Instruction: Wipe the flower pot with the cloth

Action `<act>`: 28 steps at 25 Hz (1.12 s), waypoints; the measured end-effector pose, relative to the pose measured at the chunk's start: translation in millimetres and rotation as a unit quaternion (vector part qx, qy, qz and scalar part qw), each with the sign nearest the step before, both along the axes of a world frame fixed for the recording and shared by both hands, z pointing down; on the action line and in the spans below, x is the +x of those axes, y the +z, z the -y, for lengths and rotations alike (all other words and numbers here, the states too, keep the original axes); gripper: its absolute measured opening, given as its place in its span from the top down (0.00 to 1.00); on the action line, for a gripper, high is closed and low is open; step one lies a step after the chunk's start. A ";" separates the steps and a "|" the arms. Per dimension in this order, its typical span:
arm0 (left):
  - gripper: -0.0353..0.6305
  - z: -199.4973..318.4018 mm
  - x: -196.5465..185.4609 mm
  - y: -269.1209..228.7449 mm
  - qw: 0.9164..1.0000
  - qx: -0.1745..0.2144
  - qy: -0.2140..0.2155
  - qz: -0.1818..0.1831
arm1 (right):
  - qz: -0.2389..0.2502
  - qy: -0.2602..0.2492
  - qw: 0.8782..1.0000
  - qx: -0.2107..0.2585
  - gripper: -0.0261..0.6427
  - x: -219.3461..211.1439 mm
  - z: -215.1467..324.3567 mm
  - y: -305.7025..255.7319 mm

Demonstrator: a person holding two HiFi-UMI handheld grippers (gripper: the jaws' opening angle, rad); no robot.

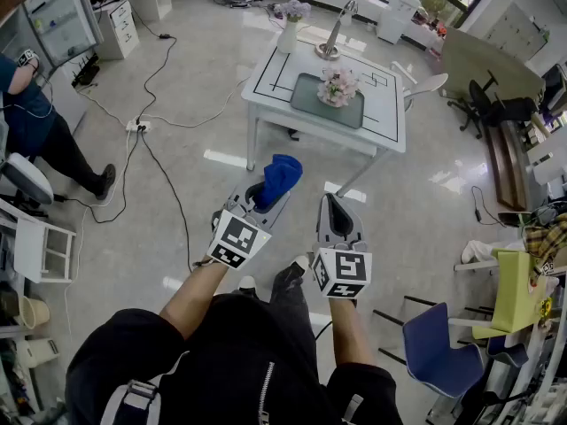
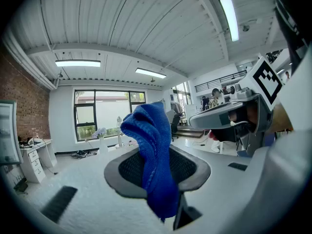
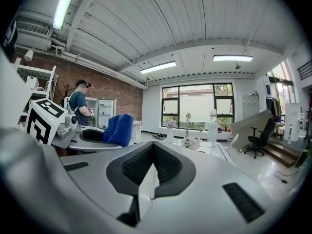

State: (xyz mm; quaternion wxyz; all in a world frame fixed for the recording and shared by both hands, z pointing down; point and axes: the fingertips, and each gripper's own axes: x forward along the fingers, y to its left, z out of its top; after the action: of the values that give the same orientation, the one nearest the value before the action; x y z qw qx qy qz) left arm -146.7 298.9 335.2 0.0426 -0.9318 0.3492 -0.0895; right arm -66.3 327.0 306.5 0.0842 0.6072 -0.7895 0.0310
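Note:
A flower pot (image 1: 339,88) of pale pink blooms stands on a grey mat on the white table (image 1: 390,127), well ahead of me; it shows small and far off in the right gripper view (image 3: 195,143). My left gripper (image 1: 266,197) is shut on a blue cloth (image 1: 278,177), held up over the floor short of the table. In the left gripper view the cloth (image 2: 153,155) stands bunched above the jaws (image 2: 157,168) and hangs below them. My right gripper (image 1: 337,204) is beside it, shut with nothing in it (image 3: 152,172). The cloth (image 3: 118,129) also appears at the left of the right gripper view.
A white vase (image 1: 290,27) of purple flowers and a metal stand (image 1: 332,41) occupy the table's far side. Cables (image 1: 151,127) trail over the floor at left, near a standing person (image 1: 35,122). A blue chair (image 1: 434,343) and office chairs (image 1: 483,104) are at right.

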 end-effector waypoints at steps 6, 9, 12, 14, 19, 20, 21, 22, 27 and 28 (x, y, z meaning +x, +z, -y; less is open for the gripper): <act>0.76 5.6 0.5 0.6 1.000 -0.001 0.000 -0.003 | -0.002 0.000 1.000 0.001 0.95 -0.1 5.7 0.0; 0.76 9.9 1.4 1.6 1.000 -0.001 0.000 -0.005 | -0.001 0.002 1.000 0.000 0.95 1.4 9.8 1.9; 0.76 19.7 3.0 2.9 1.000 -0.002 0.001 -0.005 | 0.009 0.004 1.000 0.002 0.95 4.4 18.1 3.6; 0.76 27.1 5.2 5.5 1.000 -0.006 0.000 -0.005 | 0.014 0.004 1.000 0.000 0.95 8.0 24.3 5.2; 0.76 62.3 15.6 19.4 1.000 -0.017 -0.003 -0.002 | 0.022 0.002 1.000 -0.007 0.95 22.8 59.0 15.1; 0.76 71.1 19.1 22.7 1.000 -0.020 -0.002 -0.002 | 0.024 0.001 1.000 -0.009 0.95 26.6 69.3 18.2; 0.76 80.5 23.0 25.6 1.000 -0.022 -0.001 -0.003 | 0.026 0.000 1.000 -0.011 0.95 30.6 80.4 20.9; 0.76 90.5 27.1 27.9 1.000 -0.026 -0.001 -0.004 | 0.029 -0.001 1.000 -0.012 0.95 34.7 92.4 22.9; 0.76 154.2 44.3 38.1 0.999 -0.042 -0.007 0.005 | 0.045 -0.014 0.999 -0.017 0.95 53.8 161.7 27.1; 0.76 169.2 48.4 40.7 0.999 -0.044 -0.009 0.009 | 0.046 -0.017 0.999 -0.018 0.95 59.0 176.9 27.9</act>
State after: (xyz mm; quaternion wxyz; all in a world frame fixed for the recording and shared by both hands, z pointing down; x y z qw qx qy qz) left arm -98.3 129.7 375.8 0.0036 -0.9286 0.3532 -0.1139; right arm -7.4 150.1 334.3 0.0591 0.5902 -0.8018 0.0722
